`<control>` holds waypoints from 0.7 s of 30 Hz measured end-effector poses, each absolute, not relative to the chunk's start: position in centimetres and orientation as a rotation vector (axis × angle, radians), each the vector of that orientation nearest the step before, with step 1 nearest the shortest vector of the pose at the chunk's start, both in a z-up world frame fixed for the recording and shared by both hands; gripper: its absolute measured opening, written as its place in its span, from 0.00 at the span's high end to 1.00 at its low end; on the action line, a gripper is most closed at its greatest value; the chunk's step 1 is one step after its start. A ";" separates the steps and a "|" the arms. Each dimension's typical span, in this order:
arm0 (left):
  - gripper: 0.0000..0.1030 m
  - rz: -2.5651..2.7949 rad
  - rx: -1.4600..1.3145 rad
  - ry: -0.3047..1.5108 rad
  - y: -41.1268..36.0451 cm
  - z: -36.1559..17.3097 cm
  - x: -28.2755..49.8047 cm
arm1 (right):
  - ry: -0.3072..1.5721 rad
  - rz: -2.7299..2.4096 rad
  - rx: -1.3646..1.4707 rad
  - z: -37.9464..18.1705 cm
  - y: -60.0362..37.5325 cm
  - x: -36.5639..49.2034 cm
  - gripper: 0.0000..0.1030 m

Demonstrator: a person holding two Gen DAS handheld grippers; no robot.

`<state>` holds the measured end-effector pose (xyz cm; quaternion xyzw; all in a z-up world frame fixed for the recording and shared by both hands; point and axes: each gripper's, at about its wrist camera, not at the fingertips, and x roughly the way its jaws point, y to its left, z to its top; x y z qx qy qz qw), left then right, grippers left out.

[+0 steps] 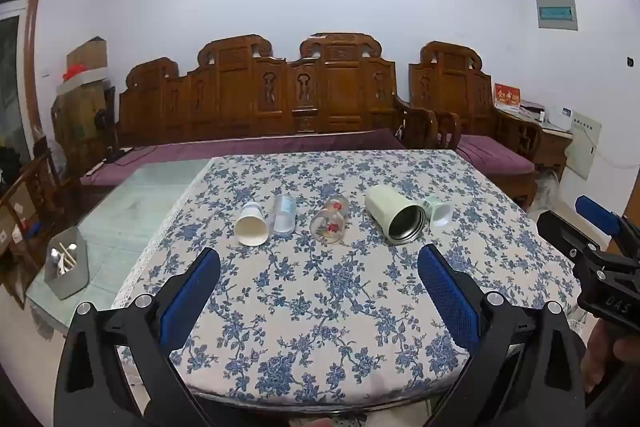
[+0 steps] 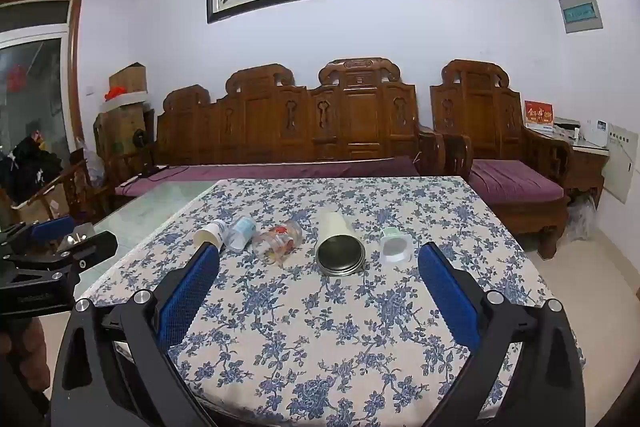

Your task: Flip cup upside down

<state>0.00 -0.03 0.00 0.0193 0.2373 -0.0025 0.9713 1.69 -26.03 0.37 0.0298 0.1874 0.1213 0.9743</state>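
Observation:
Several cups lie on their sides in a row on the floral tablecloth [image 1: 320, 307]: a white paper cup [image 1: 251, 225], a clear plastic cup [image 1: 284, 215], a glass with red flowers [image 1: 330, 219], a cream steel-lined mug [image 1: 394, 214] and a small pale green cup [image 1: 439, 211]. They also show in the right wrist view: paper cup [image 2: 209, 233], plastic cup [image 2: 241, 233], glass [image 2: 278, 241], mug [image 2: 339, 245], green cup [image 2: 394, 245]. My left gripper [image 1: 320, 291] is open and empty, short of the row. My right gripper [image 2: 320, 291] is open and empty, facing the mug.
A grey bin [image 1: 66, 263] with sticks stands on the bare glass tabletop [image 1: 132, 211] at left. A carved wooden sofa [image 1: 280, 99] with purple cushions lines the far wall. The right gripper's body [image 1: 600, 259] shows at the right edge of the left view.

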 end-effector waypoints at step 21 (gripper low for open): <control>0.08 -0.009 0.024 0.467 -0.1 0.9 0.1 | 0.390 0.242 0.062 -0.2 -26.1 1.9 0.03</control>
